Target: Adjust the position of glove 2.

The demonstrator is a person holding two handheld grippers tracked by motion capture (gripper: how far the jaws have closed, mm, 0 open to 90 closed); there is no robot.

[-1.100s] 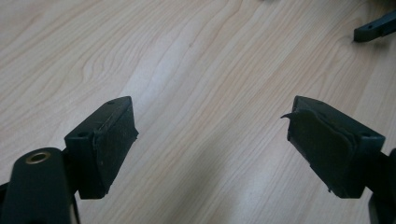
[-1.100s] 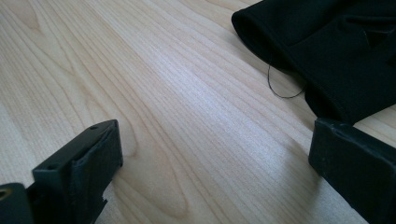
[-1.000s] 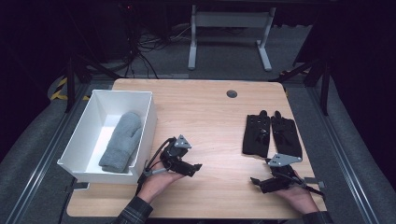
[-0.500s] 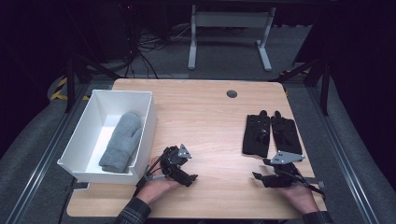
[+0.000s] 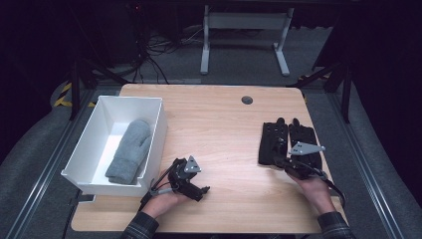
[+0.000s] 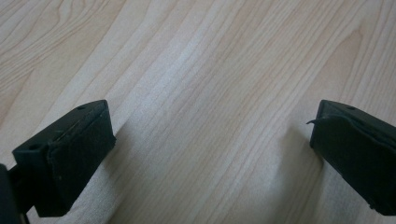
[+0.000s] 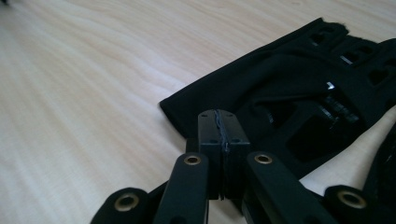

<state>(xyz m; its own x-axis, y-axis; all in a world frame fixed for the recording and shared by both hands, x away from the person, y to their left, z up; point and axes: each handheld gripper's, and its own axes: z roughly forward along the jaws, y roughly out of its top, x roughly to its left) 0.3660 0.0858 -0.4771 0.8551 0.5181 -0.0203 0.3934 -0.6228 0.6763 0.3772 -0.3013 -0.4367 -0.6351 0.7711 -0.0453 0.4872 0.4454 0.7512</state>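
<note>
Left claw (image 5: 199, 189) rests low, jaws wide apart; right claw (image 5: 276, 160) pressed closed

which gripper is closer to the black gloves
Right. The right gripper sits at the near edge of the black gloves, jaws shut. The left gripper is far off across the table, beside the white bin.

You have no readable text, label, brand, number or sign on anything in these views
</note>
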